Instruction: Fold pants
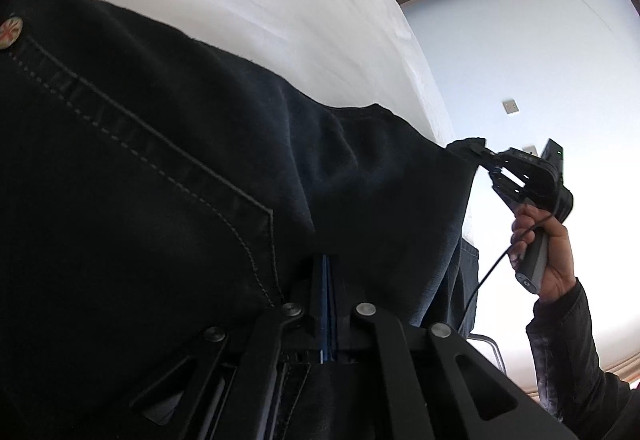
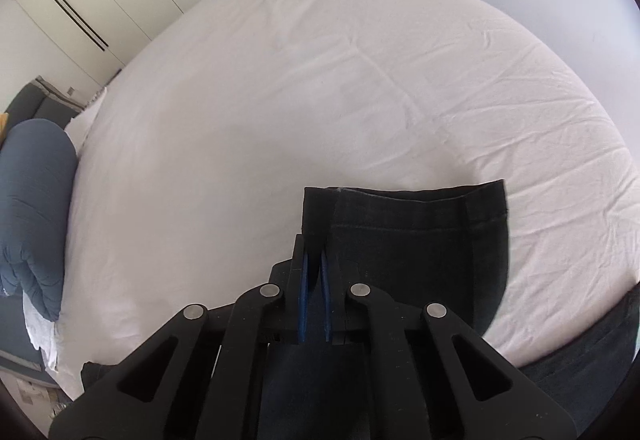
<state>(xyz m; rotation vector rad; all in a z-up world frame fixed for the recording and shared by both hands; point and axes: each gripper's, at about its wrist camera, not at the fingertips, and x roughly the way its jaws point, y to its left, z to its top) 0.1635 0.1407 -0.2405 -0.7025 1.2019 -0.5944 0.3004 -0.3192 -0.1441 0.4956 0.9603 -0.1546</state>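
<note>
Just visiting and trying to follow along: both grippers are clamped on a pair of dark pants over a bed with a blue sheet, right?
Not quite: the sheet is white, as the right wrist view shows; only the rolled blanket at its edge is blue. The rest holds: the left gripper and right gripper are both shut on the dark pants.

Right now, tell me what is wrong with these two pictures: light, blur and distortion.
Left wrist view: the dark pants fill most of the frame and read nearly black, while the area behind the right gripper is blown out white; the fisheye bends the wall. Right wrist view: even, soft light on the white sheet, creases sharp, a dark smudge at upper right, and the wardrobe lines curve.
</note>
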